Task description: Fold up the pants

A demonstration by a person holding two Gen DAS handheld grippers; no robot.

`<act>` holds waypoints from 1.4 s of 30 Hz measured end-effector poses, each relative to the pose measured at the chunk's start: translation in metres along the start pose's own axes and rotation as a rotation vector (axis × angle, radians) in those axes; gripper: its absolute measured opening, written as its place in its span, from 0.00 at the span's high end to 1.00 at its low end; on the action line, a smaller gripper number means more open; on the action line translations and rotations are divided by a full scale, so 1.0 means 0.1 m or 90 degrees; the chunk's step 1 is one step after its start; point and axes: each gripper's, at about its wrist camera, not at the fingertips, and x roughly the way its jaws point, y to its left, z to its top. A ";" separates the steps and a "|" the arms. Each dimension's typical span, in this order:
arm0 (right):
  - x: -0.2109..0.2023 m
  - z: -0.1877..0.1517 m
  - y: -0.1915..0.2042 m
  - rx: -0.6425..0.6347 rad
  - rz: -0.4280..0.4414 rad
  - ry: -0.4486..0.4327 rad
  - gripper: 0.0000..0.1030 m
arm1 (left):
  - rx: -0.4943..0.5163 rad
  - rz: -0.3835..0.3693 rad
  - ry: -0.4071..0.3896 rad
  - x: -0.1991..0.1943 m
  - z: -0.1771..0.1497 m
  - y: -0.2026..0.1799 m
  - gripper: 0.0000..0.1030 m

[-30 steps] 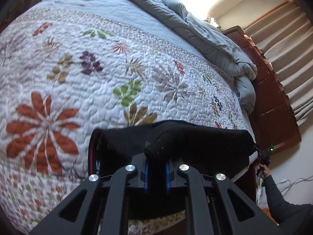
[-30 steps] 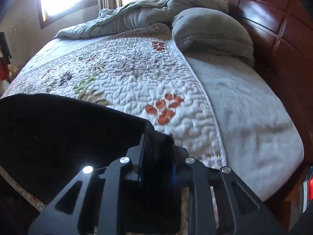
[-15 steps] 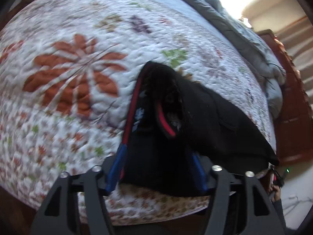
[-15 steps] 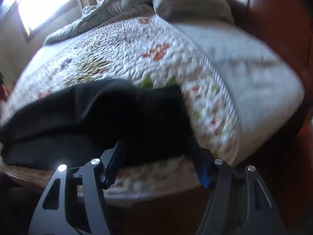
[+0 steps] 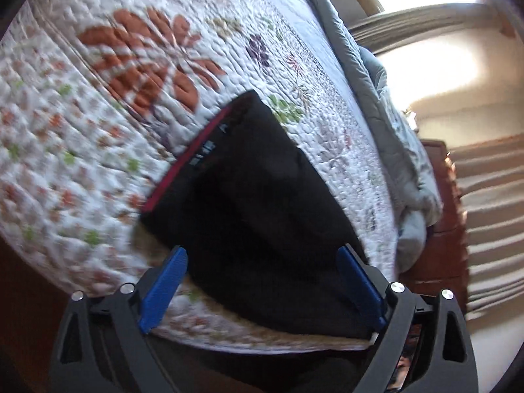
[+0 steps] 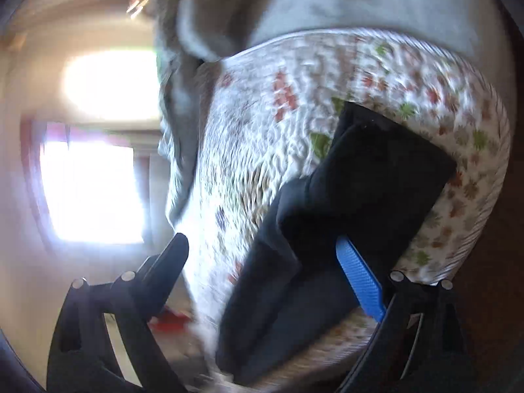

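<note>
Two grippers, left gripper (image 5: 262, 281) and right gripper (image 6: 262, 262), both with jaws opening wide, pads clear of cloth. One pair of black pants (image 5: 255, 203) lies between them, folded on the quilt (image 5: 98, 150) at the bed's near edge. Beyond the pants the quilt lies bare. White waistband print is unreadable.

Blurred view. Right hand-held gripper (image 6: 262, 262) jaws opening, pads off cloth. Black pants (image 6: 353, 203) folded on quilt (image 6: 262, 124), near bed edge.
</note>
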 end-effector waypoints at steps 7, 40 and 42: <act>0.10 0.11 0.09 -0.008 -0.060 -0.018 0.31 | -0.038 0.047 -0.024 0.35 0.23 -0.10 0.10; -0.05 0.38 -0.12 -0.157 -0.169 -0.017 0.93 | -0.067 0.050 0.116 0.23 0.38 0.07 0.88; -0.02 0.43 0.05 -0.169 -0.167 -0.016 0.94 | -0.069 0.044 0.123 0.18 0.42 0.03 0.88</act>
